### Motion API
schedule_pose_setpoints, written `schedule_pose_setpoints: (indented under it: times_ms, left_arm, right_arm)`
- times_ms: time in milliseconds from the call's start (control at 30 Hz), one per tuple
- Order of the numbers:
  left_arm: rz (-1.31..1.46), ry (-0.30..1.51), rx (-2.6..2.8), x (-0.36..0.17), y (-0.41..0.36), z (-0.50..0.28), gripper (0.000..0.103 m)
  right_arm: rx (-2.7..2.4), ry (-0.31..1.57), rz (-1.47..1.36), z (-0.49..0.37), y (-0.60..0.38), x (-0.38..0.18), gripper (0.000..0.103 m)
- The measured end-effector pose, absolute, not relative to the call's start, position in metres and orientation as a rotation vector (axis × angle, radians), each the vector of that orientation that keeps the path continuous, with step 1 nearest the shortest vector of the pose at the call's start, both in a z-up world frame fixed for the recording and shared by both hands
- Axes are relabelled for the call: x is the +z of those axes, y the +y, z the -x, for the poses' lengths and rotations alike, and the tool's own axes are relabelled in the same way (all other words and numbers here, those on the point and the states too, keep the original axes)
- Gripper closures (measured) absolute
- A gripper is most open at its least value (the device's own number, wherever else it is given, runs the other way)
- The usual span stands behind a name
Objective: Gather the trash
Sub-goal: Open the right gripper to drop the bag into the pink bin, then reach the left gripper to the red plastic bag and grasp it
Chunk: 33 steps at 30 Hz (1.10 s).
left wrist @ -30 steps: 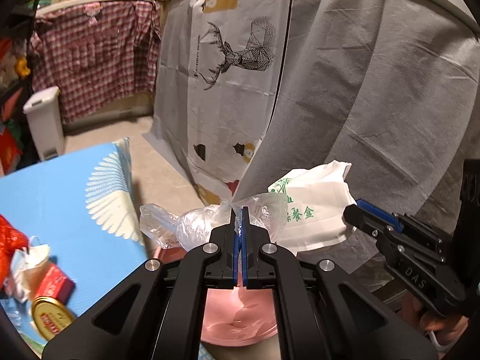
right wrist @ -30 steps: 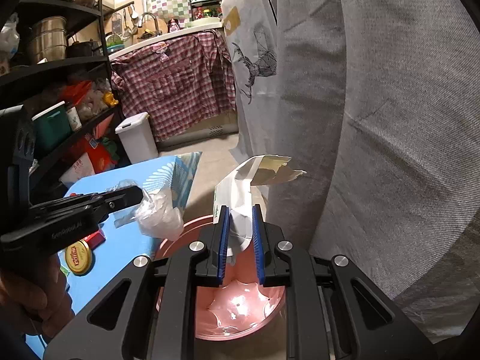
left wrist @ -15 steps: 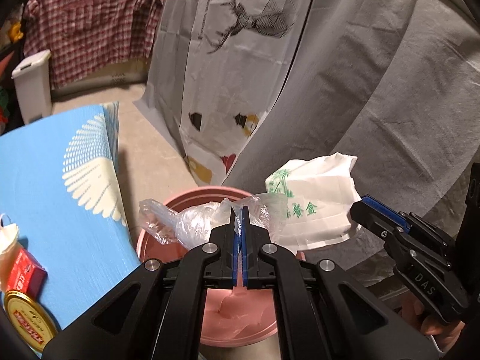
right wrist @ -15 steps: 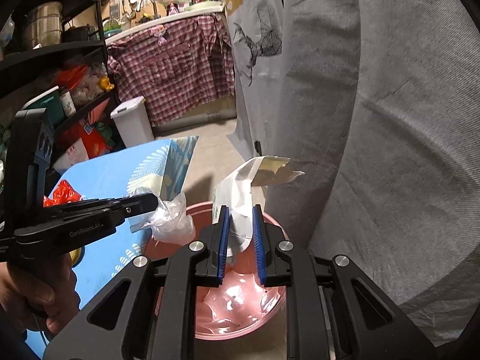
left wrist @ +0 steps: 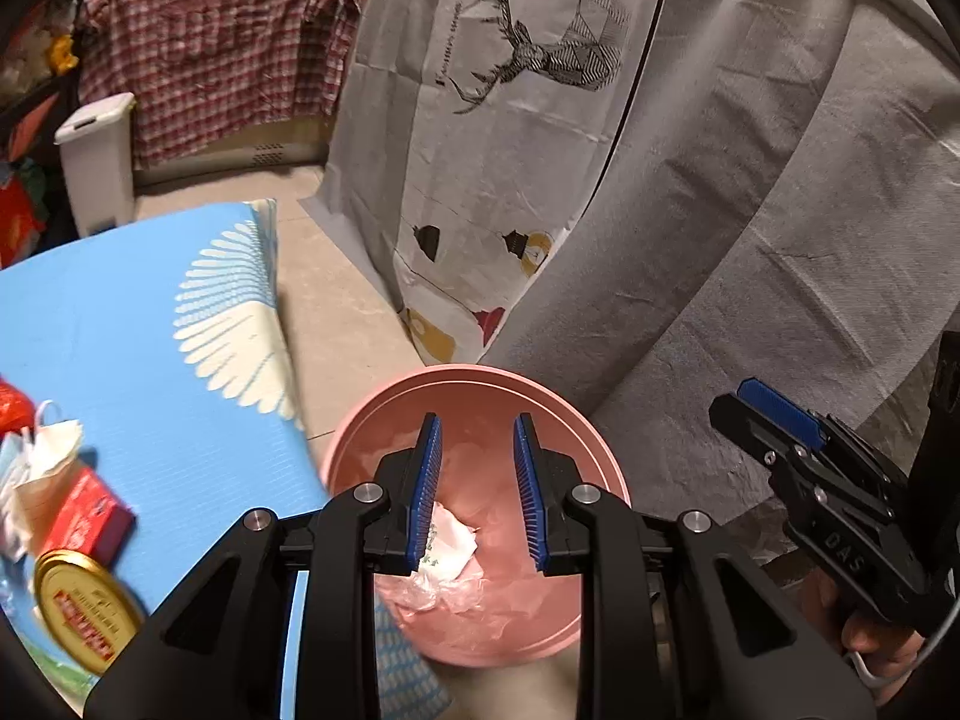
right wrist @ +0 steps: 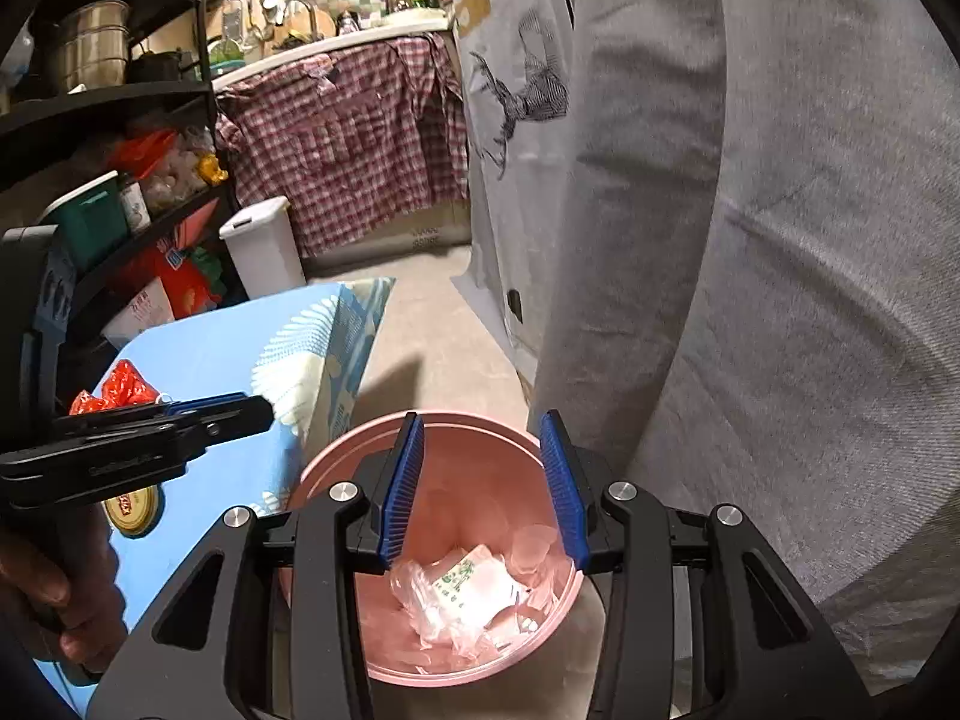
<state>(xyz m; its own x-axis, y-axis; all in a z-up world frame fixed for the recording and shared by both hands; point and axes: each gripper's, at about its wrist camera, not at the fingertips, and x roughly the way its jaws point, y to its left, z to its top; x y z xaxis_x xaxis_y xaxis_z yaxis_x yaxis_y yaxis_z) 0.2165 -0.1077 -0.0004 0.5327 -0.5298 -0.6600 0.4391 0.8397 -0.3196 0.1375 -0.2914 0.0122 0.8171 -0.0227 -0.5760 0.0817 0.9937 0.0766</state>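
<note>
both grippers just opened, paper bag (right wrist: 465,585) and plastic wrap (right wrist: 429,606) dropped into pink bin (right wrist: 336,456)

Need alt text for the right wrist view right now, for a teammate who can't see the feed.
The right gripper hangs open and empty over a pink bin, where a white paper bag with green print and crumpled clear plastic lie. At left, the left gripper reaches over a blue table still holding a red wrapper and a gold lid.
</note>
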Motion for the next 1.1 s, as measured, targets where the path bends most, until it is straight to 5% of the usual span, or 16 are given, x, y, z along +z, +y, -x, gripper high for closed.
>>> schedule_pose_setpoints:
  times_ms: [967, 1100]
  left_arm:
    - [0.071, 0.603, -0.189, 0.085, 0.121, -0.122, 0.079]
    - [0.142, 0.61, -0.129, 0.073, 0.153, -0.124, 0.087]
  right_arm:
    - [0.198, 0.455, -0.071, -0.074, -0.205, 0.072, 0.063]
    - [0.282, 0.465, -0.061, -0.08, -0.172, 0.071, 0.063]
